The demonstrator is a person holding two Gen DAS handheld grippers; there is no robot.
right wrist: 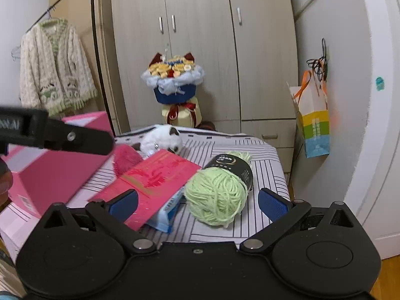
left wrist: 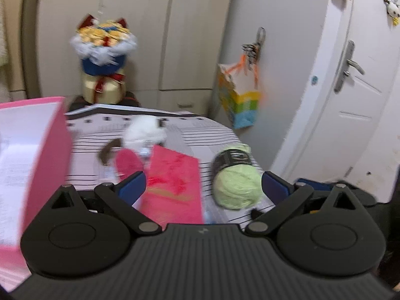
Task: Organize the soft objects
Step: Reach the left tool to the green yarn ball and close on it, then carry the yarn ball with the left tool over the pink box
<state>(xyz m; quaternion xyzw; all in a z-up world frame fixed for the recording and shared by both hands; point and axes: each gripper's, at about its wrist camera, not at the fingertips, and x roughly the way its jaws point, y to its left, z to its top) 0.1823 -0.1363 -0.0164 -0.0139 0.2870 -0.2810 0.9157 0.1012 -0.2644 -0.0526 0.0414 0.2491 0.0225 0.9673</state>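
L gripper (left wrist: 203, 187) wide, empty | R gripper (right wrist: 197, 201) wide, empty, green yarn ball (right wrist: 217, 197) btwn fingers, on striped table (right wrist: 262, 155) | plush cat (right wrist: 160, 140) far side, behind red towel (right wrist: 152, 175) | pink box (right wrist: 60, 172) left

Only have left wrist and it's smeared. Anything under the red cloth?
Observer: Yes, a blue and white packet pokes out from beneath the red cloth.
Operator: Is right holding the yarn?
Observer: No. The right gripper is open; the green yarn ball lies between its fingers, touching neither.
Operator: Where does my gripper sit from that side?
Observer: The left gripper shows at far left, crossing in front of the pink box.
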